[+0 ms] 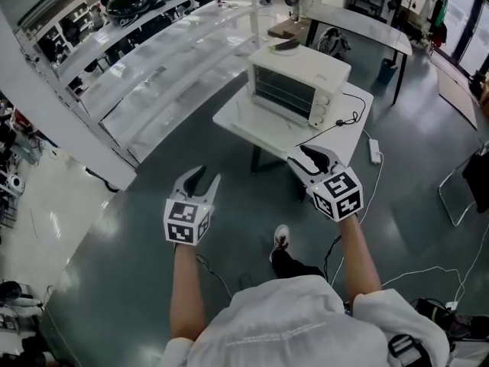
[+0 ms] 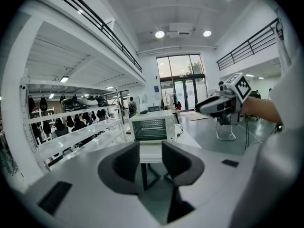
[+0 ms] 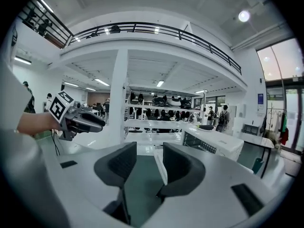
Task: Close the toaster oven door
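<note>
White toaster oven point(image 1: 298, 82) on table point(image 1: 248, 121); long shelving point(image 1: 153, 60) just beside.

Open floor point(image 1: 137, 281) up to the table point(image 1: 244, 122); toaster oven point(image 1: 302, 79) front unobstructed; shelving point(image 1: 160, 60) close on left, cable point(image 1: 341, 121) trailing right.

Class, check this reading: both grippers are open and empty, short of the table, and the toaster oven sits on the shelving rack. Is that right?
Not quite. The head view shows the toaster oven sitting on the white table instead. The left gripper and right gripper are indeed open, empty and short of that table.
</note>
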Tool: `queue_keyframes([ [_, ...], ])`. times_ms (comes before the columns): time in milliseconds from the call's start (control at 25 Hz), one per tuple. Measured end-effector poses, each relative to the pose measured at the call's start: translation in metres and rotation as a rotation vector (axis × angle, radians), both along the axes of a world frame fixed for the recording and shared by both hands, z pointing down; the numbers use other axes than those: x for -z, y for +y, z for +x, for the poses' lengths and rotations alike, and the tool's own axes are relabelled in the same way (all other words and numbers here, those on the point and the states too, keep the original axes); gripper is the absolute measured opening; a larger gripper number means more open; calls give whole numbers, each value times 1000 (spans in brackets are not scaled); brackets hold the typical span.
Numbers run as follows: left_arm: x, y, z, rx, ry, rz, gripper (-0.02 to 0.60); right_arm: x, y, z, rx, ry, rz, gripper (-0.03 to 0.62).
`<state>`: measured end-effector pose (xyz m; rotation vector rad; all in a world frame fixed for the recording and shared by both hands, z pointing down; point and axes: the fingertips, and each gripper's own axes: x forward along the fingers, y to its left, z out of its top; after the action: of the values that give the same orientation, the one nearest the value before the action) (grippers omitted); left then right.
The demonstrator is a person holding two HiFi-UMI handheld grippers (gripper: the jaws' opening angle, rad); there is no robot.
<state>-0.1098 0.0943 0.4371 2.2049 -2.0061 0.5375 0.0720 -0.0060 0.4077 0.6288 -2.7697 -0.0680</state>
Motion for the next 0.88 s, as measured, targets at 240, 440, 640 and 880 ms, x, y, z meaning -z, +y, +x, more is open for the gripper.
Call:
queue_keyframes([
  [240,8,-94,-21,12,-5,-16,153,0,-91,-21,9,-7,-23,178],
  [440,11,-166,-36,-3,-1,-40,152,5,-162,-37,-16,-34,-46,178],
  [640,4,-213,-44,-21,8,-76,152,-1,-204,-39,-49,-47,-74,178],
  [880,-16,-253,-42,-63,36,-122,152,-26,-231,-28,-112,-35,-144,178],
])
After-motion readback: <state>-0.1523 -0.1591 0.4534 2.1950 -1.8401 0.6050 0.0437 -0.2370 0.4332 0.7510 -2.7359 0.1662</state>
